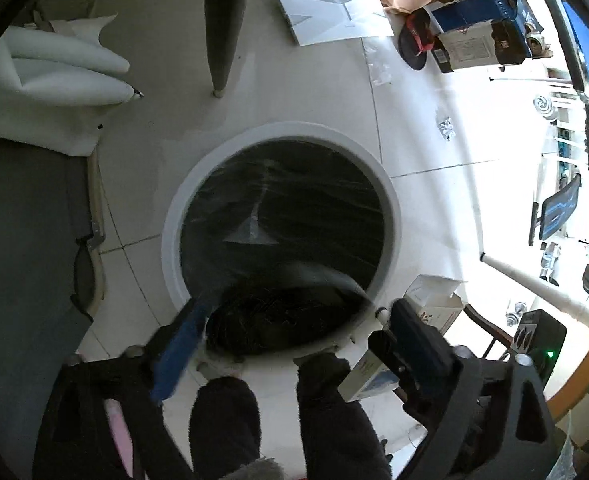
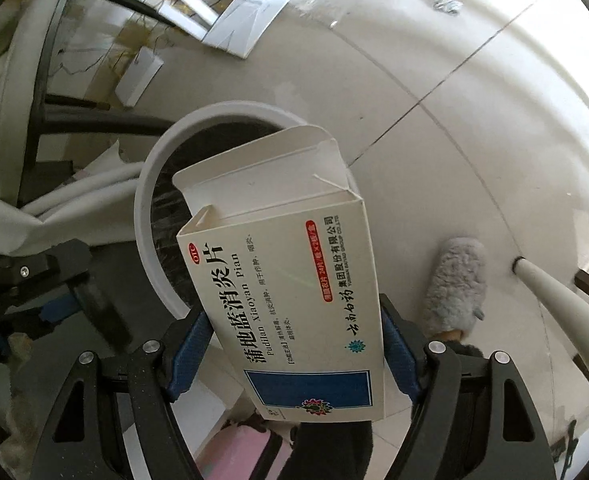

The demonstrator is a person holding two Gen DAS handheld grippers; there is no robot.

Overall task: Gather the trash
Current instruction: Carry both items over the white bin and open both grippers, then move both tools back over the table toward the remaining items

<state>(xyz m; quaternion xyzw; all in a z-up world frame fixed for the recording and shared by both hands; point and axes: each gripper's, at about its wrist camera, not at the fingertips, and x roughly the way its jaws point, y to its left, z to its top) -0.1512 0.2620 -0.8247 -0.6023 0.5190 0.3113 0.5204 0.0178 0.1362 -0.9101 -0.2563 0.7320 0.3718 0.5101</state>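
- Right claw (image 2: 294, 344) clamps white medicine box (image 2: 282, 280), flap open, above bin rim (image 2: 146, 216).
- Left claw (image 1: 294, 332) spread wide, empty, over black-lined bin (image 1: 174, 216).

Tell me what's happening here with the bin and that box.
A person is collecting trash with a handheld gripper in each hand. The right gripper is closed on an opened white medicine box, holding it over the near rim of the round white trash bin, which is lined with a dark bag. The left gripper is open and empty above the bin.
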